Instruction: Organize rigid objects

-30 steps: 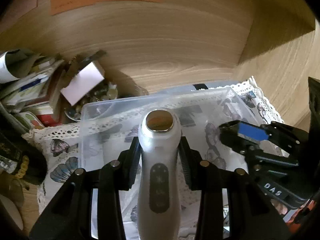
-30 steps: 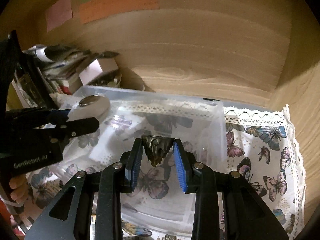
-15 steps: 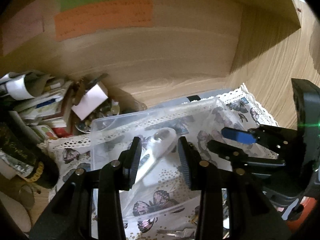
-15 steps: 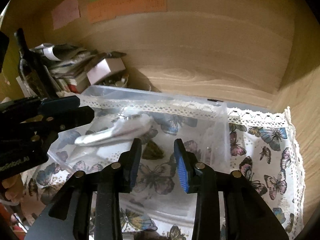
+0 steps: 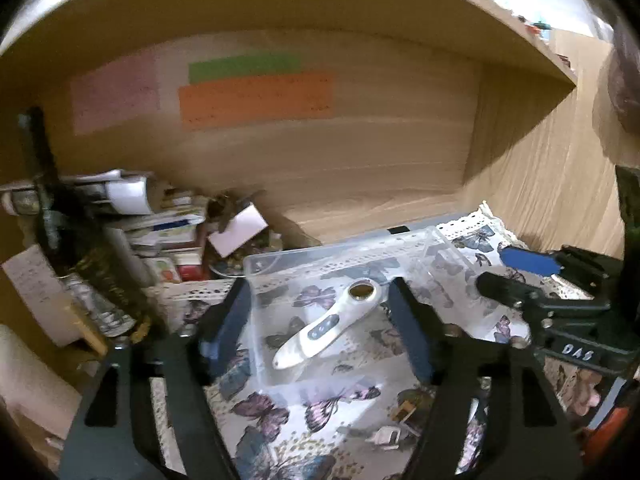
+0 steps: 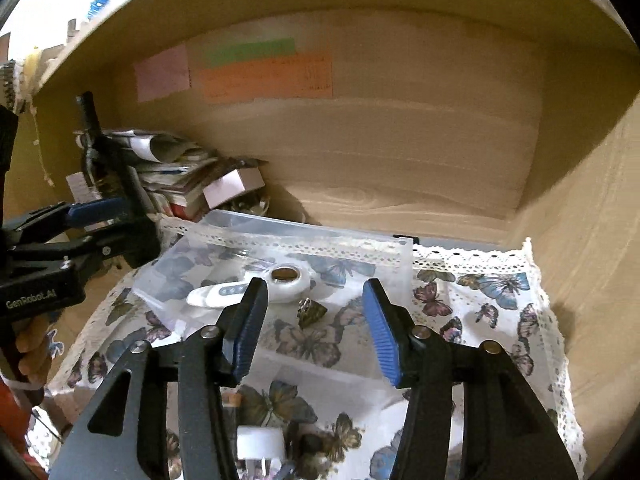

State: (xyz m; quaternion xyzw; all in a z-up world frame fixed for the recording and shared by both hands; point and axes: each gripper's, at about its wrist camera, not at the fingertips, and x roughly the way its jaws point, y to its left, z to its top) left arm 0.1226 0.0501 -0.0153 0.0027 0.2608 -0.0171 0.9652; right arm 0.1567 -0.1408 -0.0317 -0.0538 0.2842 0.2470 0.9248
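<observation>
Your left gripper [image 5: 316, 320] is opening, nothing between its fingers; the white handheld device [image 5: 330, 324] lies in the clear plastic bin [image 5: 280, 258], the right gripper [image 5: 516, 276] at three o'clock.

Home setting: wooden shelf alcove [image 6: 400, 152], butterfly-print lace cloth [image 6: 492, 292] on its floor, sticky notes [image 6: 264, 76] on back wall, papers and boxes [image 5: 160, 224] heaped in left corner.
</observation>
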